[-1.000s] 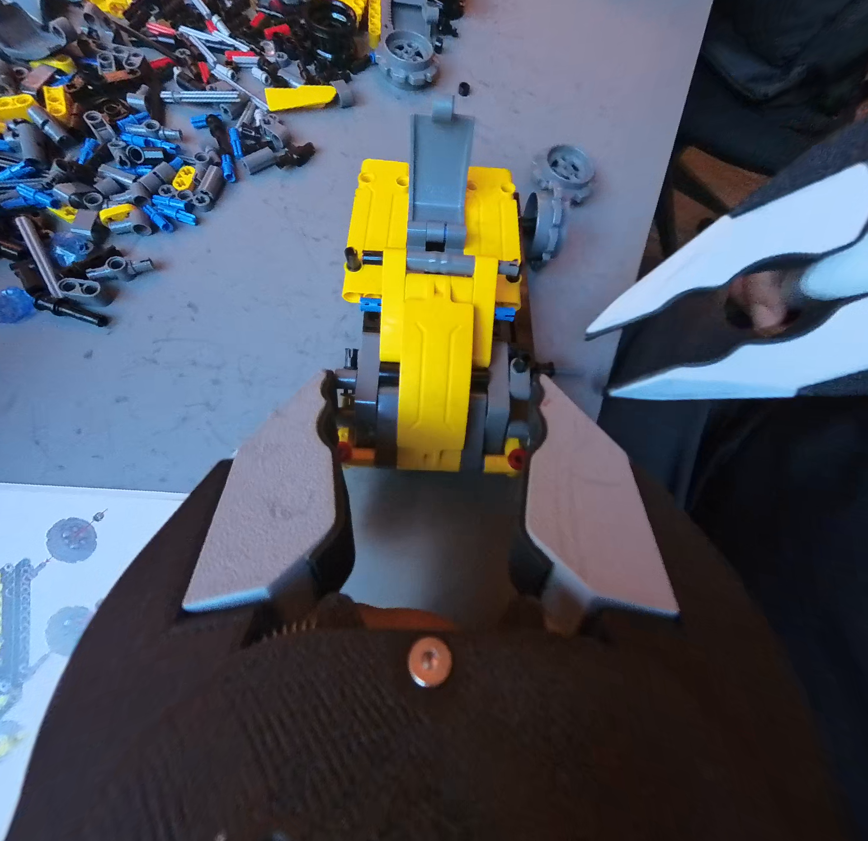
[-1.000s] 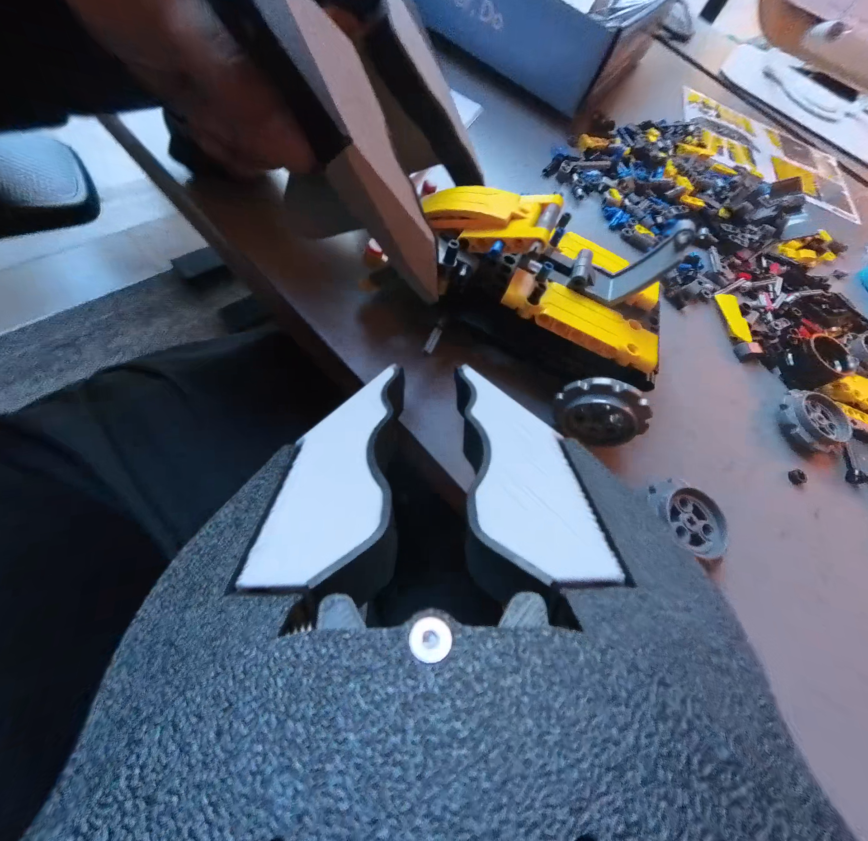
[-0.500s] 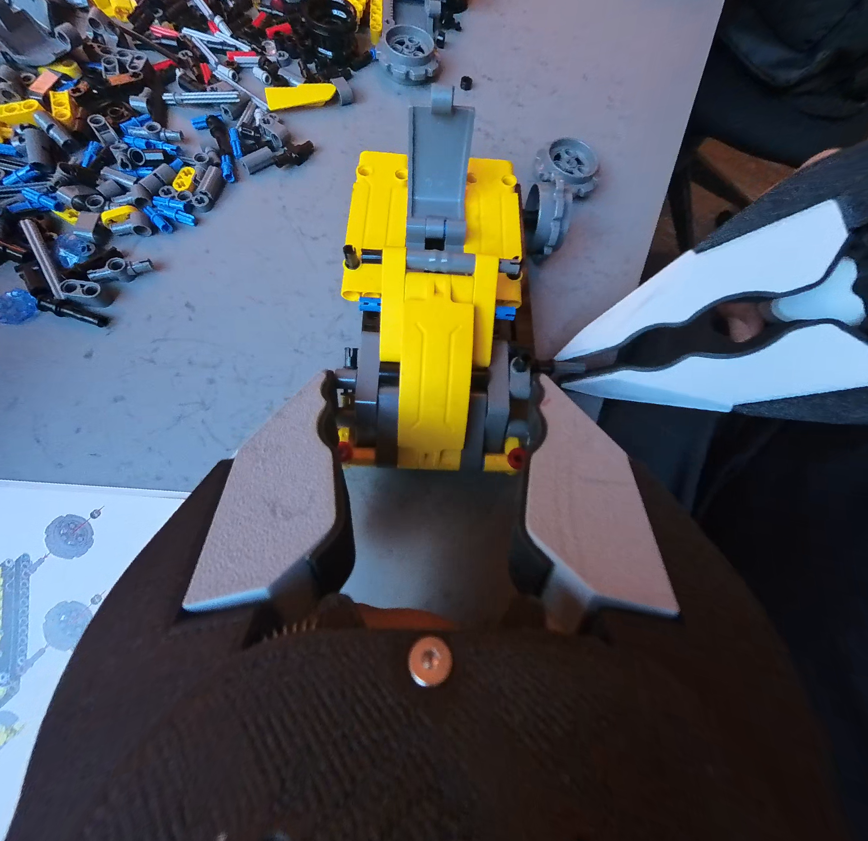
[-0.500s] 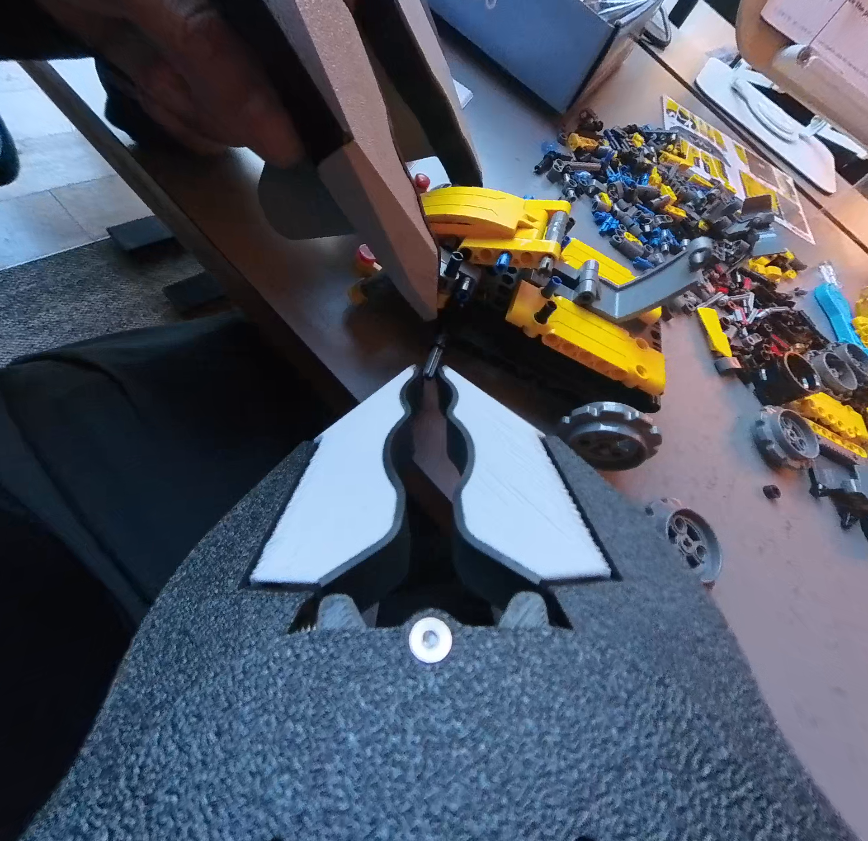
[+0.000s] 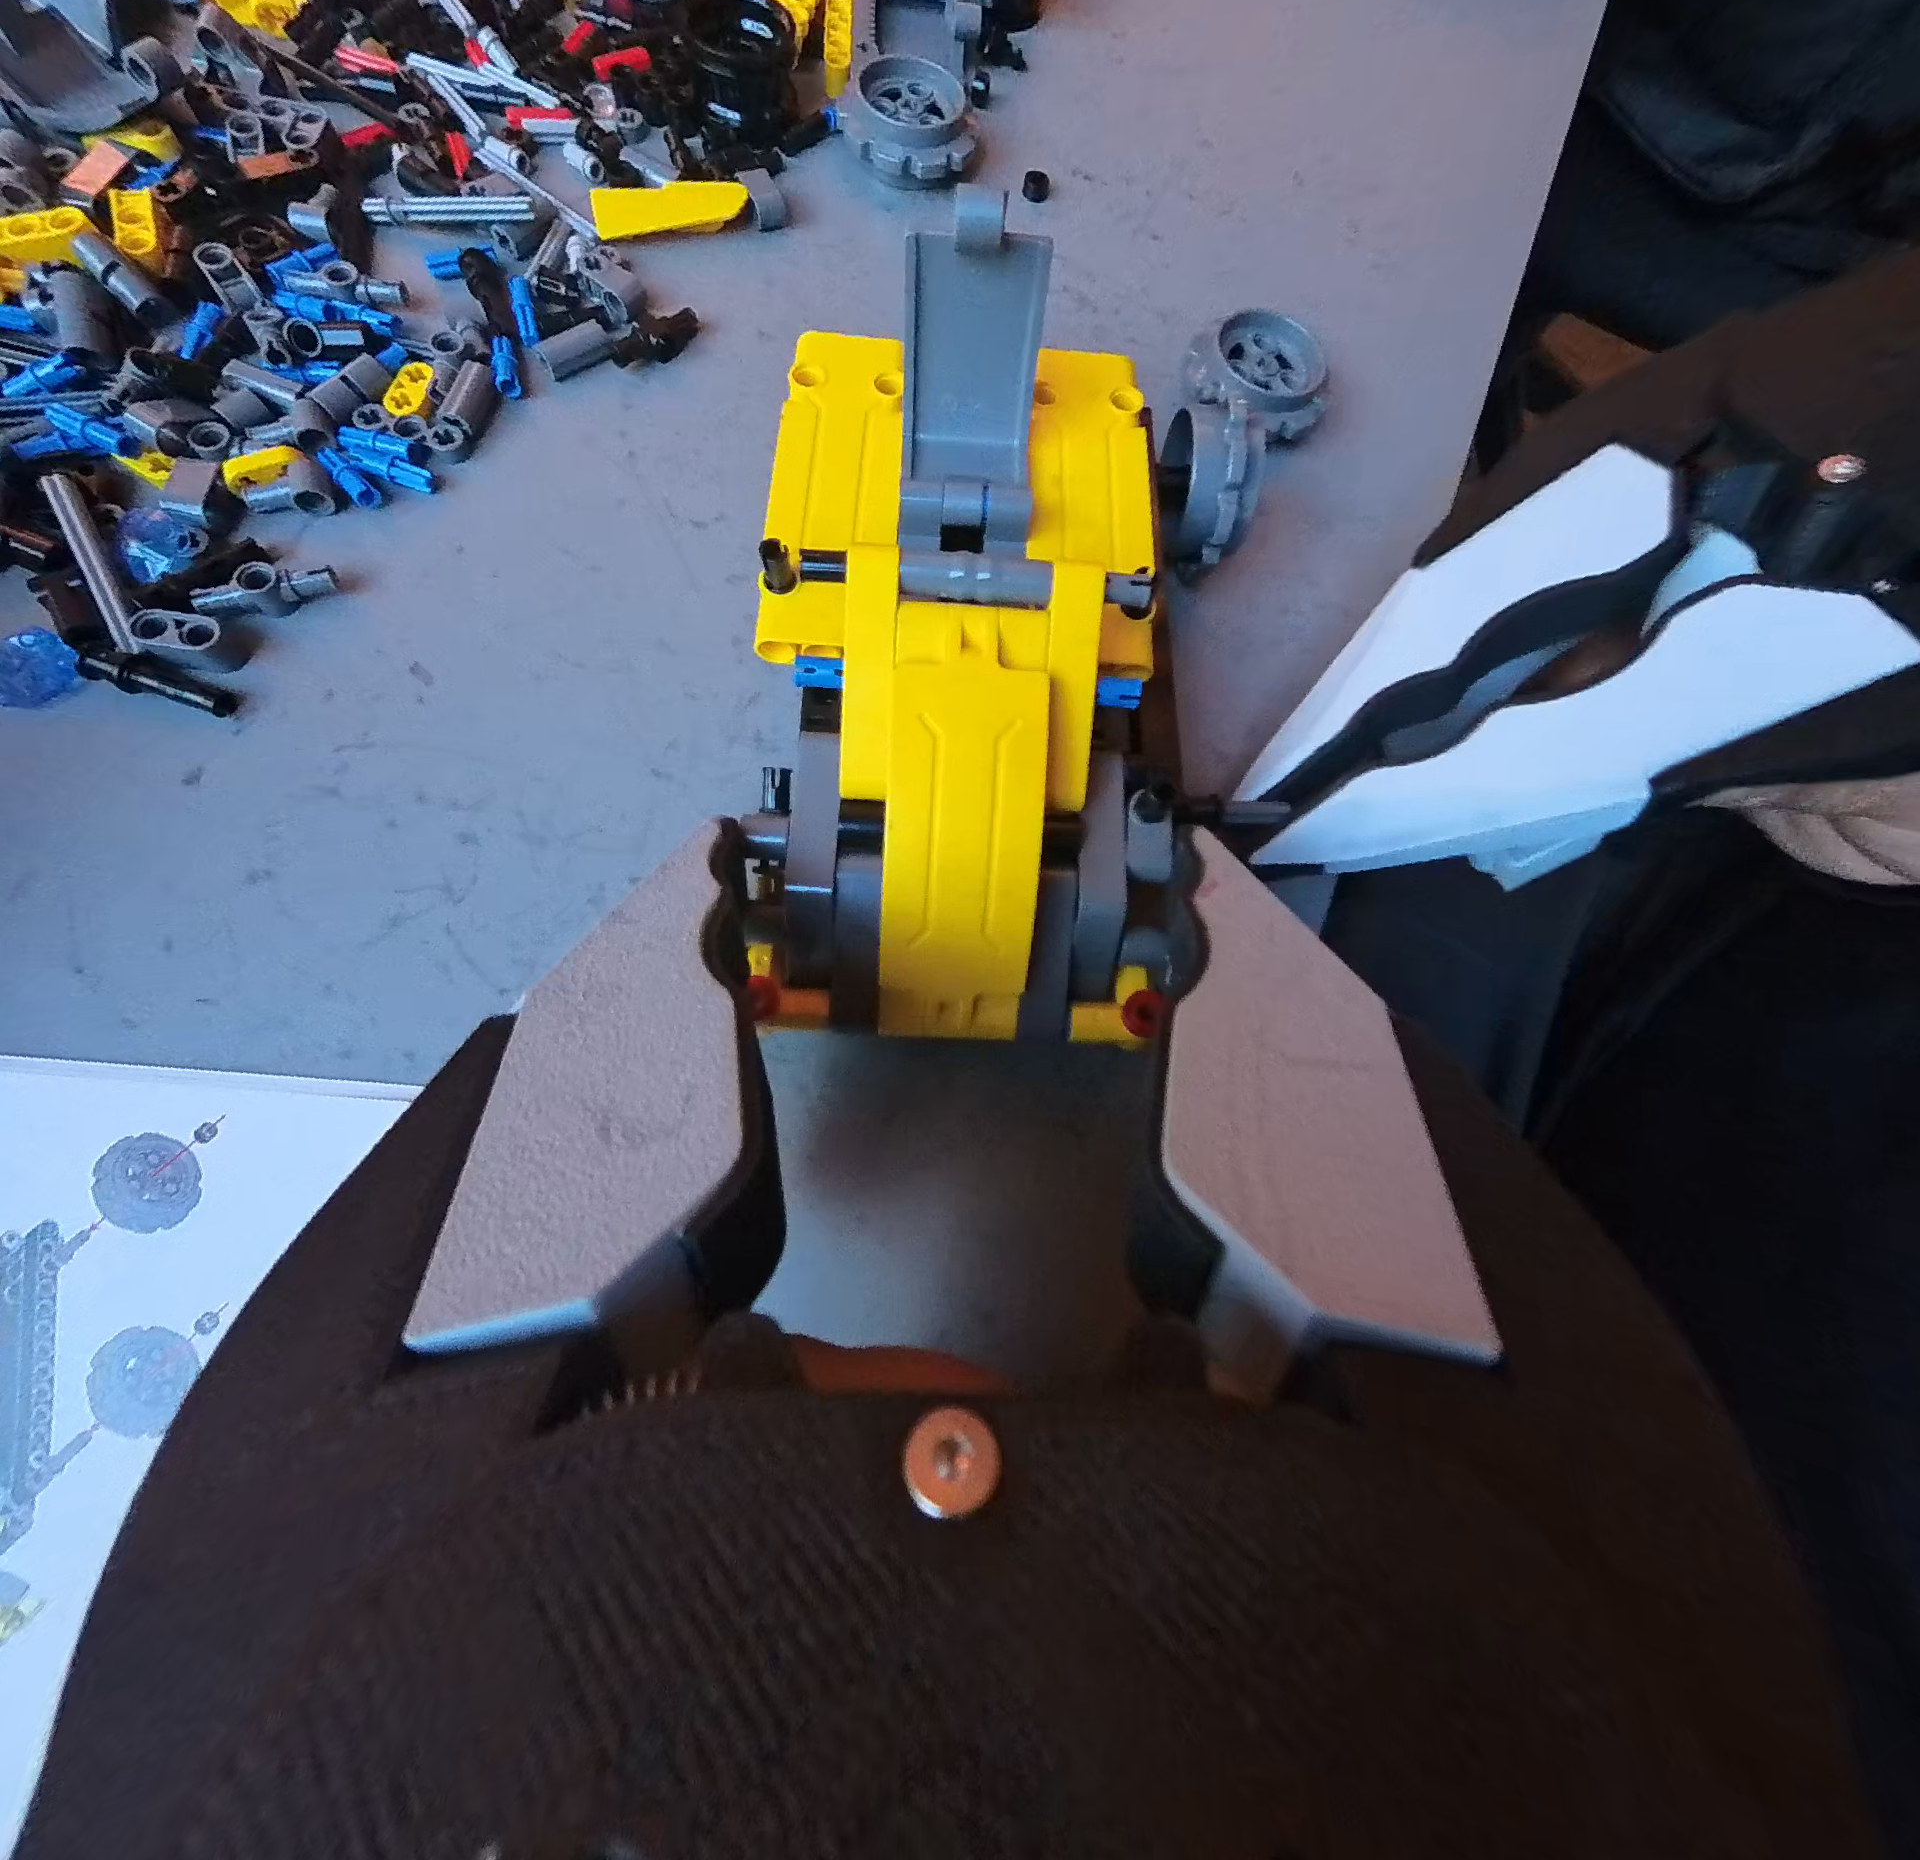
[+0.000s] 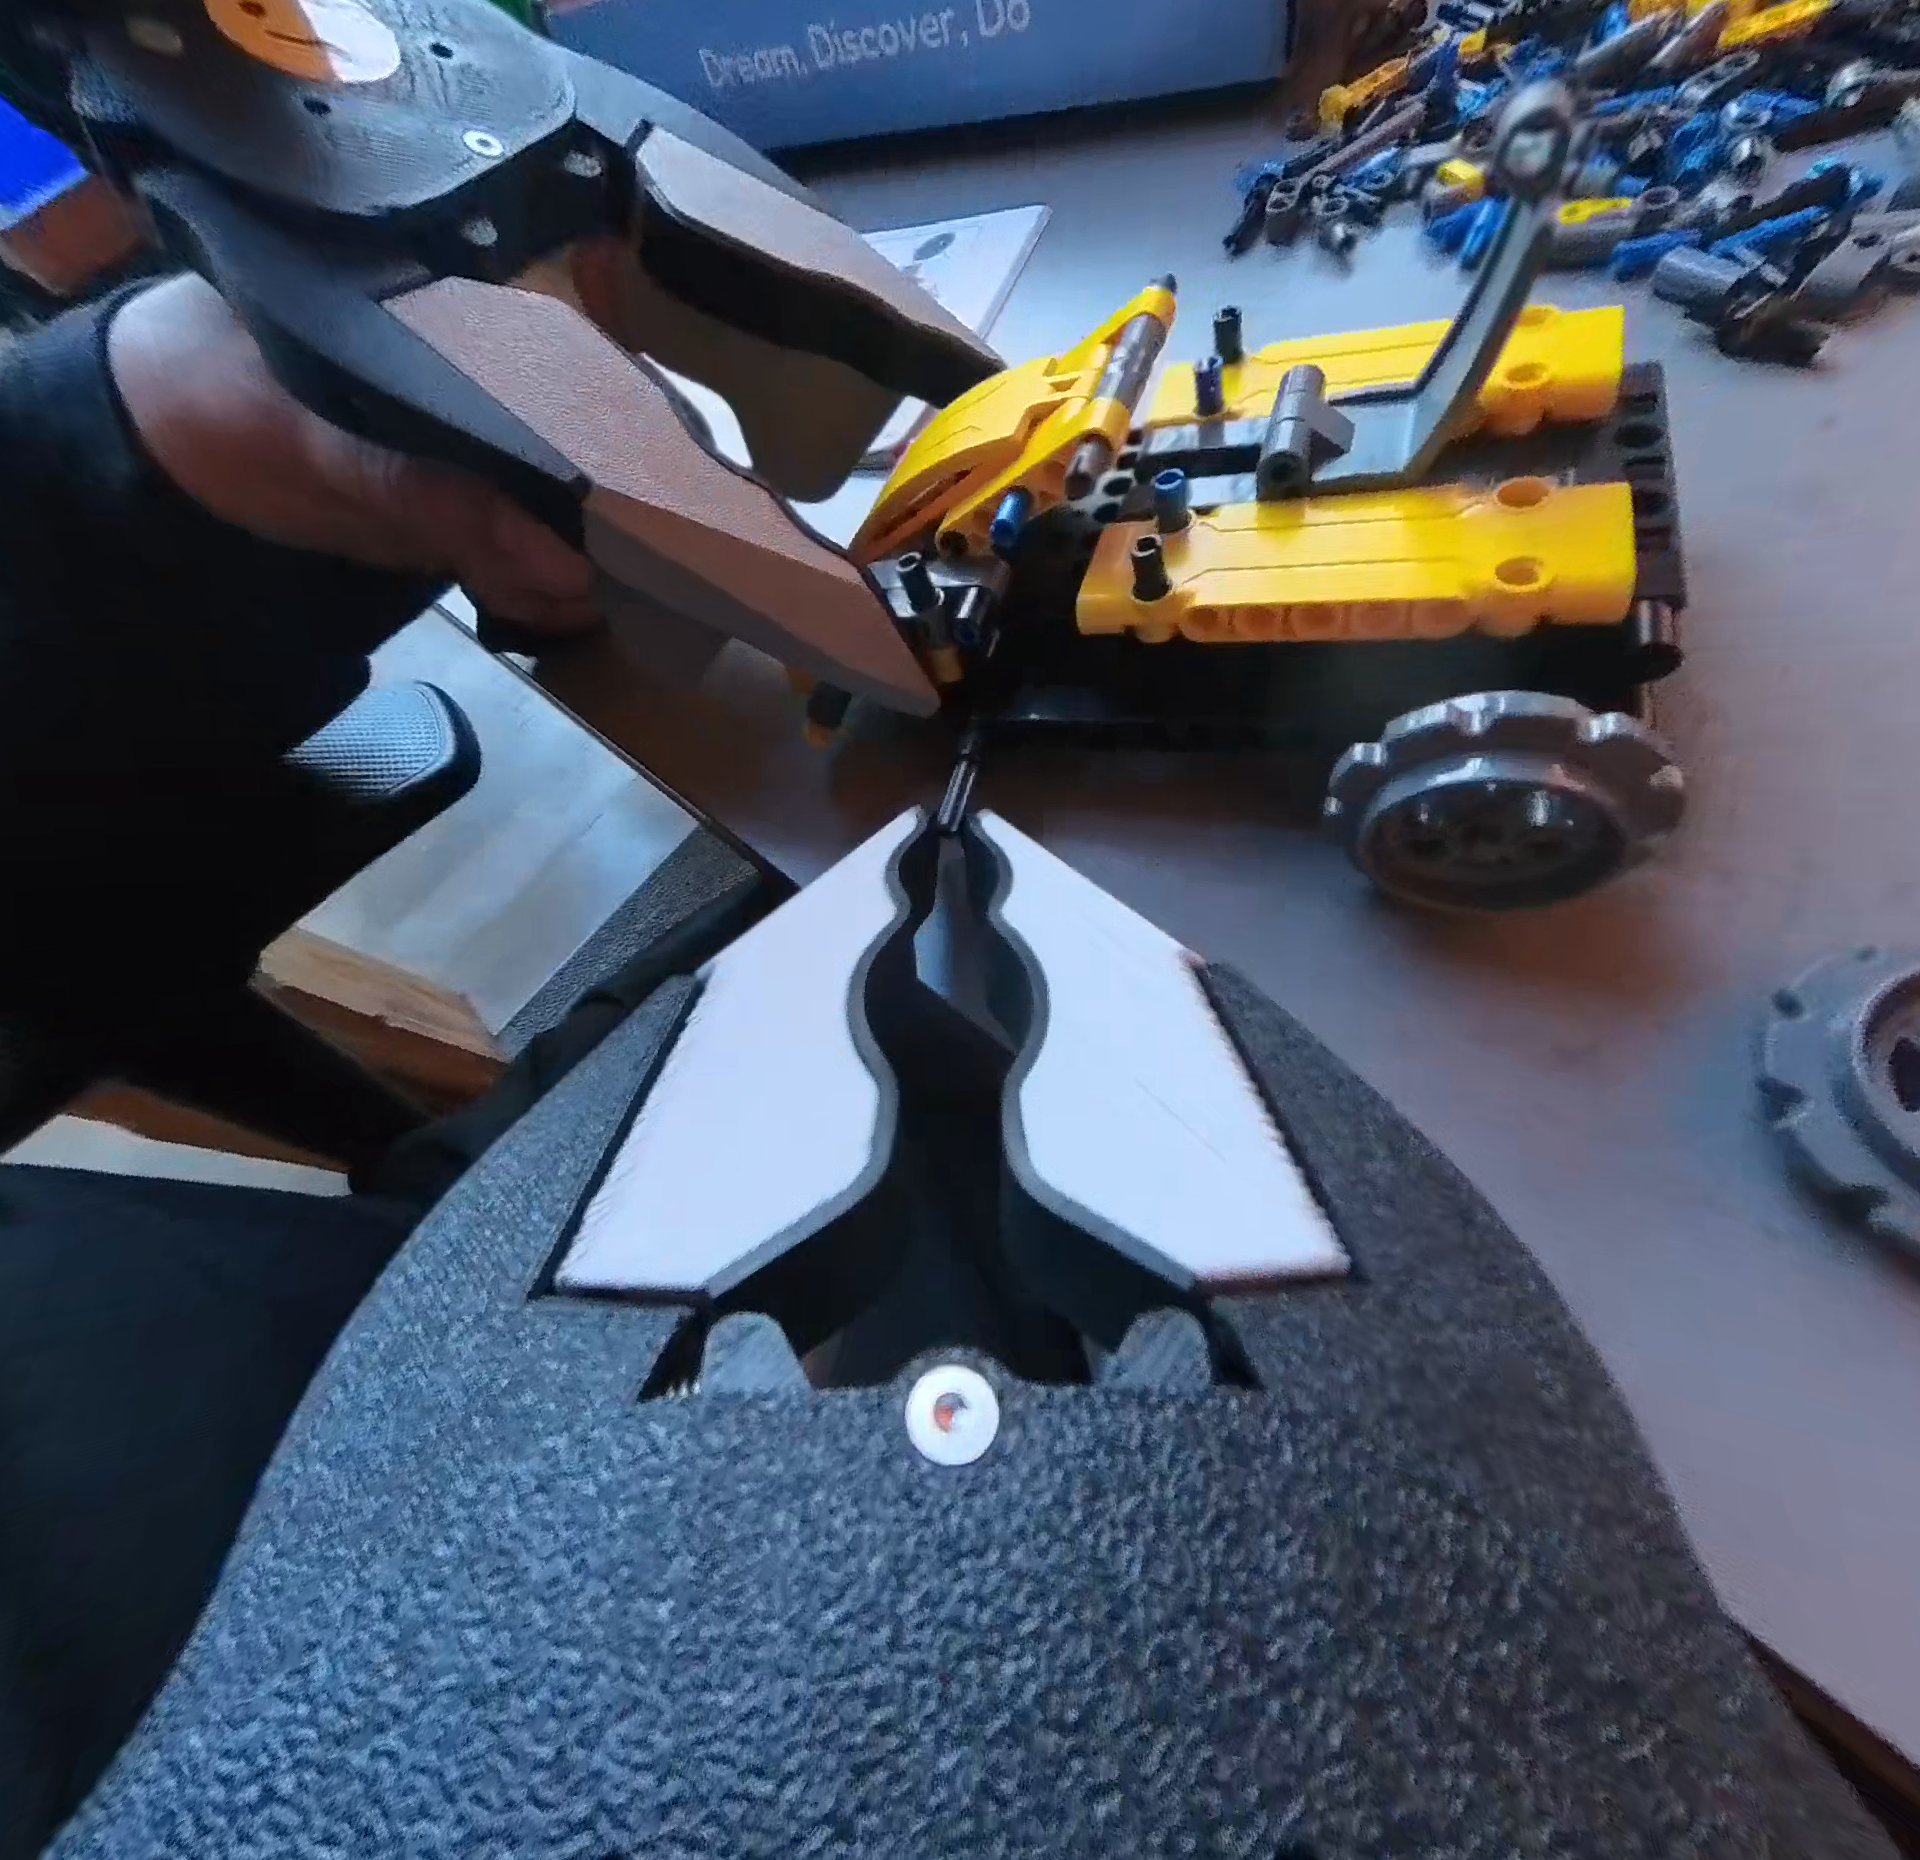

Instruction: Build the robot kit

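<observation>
Heaped loose building pieces (image 5: 260, 283) at the table's (image 5: 468, 823) far left; grey toothed wheels (image 5: 1252, 376) near the edge; printed booklet (image 5: 114, 1270) near left; blue box (image 6: 935, 34) behind.

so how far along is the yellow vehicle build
Done: the yellow vehicle model has its chassis, yellow panels and one grey wheel fitted. In hand: the left gripper clamps the model's near end, while the right gripper pinches a thin black pin at the model's side. Left: another grey wheel and a pile of loose parts lie unused on the table.
</observation>
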The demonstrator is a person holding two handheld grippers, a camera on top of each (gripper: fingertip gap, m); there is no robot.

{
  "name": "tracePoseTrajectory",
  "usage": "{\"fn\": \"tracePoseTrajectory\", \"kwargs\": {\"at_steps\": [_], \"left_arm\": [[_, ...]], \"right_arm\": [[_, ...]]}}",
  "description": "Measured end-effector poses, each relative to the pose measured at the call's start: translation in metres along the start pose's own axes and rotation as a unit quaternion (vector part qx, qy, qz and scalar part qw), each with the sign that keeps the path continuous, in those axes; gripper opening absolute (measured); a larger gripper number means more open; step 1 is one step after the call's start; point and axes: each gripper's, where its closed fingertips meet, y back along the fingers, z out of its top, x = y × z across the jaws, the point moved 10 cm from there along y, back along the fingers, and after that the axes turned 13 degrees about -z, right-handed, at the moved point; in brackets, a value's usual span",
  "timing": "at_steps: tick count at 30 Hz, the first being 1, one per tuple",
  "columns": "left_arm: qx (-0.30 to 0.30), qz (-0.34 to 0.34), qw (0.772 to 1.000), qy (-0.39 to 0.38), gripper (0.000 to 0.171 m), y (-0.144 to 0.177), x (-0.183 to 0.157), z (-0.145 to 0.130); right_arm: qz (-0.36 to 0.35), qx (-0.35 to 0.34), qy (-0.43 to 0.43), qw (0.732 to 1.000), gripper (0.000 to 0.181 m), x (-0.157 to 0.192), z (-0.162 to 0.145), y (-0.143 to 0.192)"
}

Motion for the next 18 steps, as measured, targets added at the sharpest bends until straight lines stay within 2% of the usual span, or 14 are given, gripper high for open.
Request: {"fn": "tracePoseTrajectory", "kwargs": {"at_steps": [2, 5, 9, 12, 18], "left_arm": [[0.001, 0.001, 1.0, -0.002, 0.078, 0.0, 0.0, 0.0], [-0.003, -0.003, 1.0, 0.003, 0.078, 0.0, 0.0, 0.0], [-0.004, -0.005, 1.0, 0.005, 0.078, 0.001, 0.001, 0.0], [-0.004, -0.005, 1.0, 0.004, 0.078, 0.001, 0.001, 0.0], [-0.003, -0.005, 1.0, 0.004, 0.078, 0.001, 0.001, 0.0]], "right_arm": [[-0.011, 0.002, 0.017, 1.0, 0.007, 0.0, 0.0, 0.001], [-0.065, -0.007, 0.09, 0.994, 0.015, 0.005, 0.002, 0.005], [-0.101, -0.018, 0.168, 0.98, 0.009, 0.015, 0.005, 0.006], [-0.106, -0.019, 0.182, 0.977, 0.007, 0.018, 0.006, 0.004], [-0.091, -0.015, 0.157, 0.983, 0.006, 0.015, 0.006, 0.003]]}}
